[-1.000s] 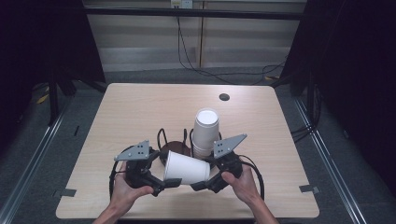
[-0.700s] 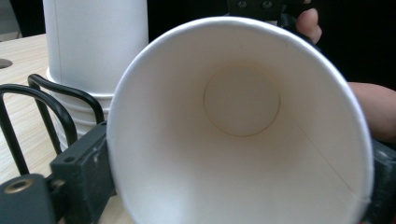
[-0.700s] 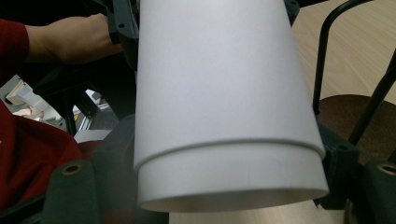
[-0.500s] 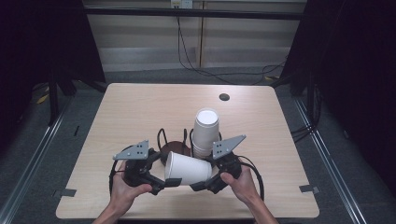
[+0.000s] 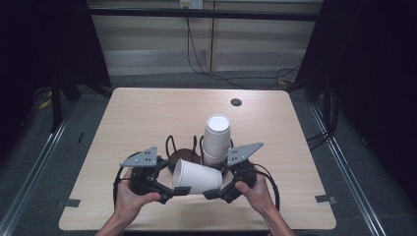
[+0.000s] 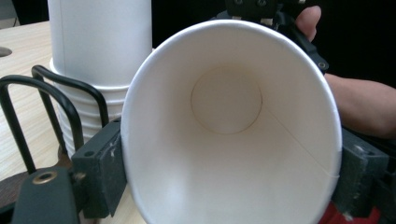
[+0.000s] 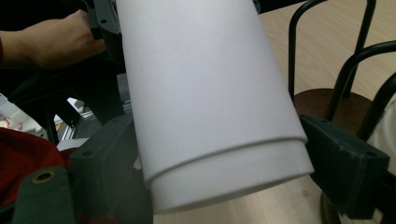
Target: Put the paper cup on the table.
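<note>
A white paper cup lies on its side in the air between my two grippers, near the table's front edge. My left gripper is at its open mouth. The jaws have just been closing, and they now press on the rim from both sides. My right gripper is shut on the cup's base end, one pad against each side. Just behind stands a stack of upturned white cups in a black wire holder with a round brown base.
The wooden table has a small dark round hole at the back right. The holder's wire loops rise close behind the held cup. Dark floor and rails surround the table.
The left gripper's jaws have come in against the cup's rim. Both hands and the cup have stayed where they were.
</note>
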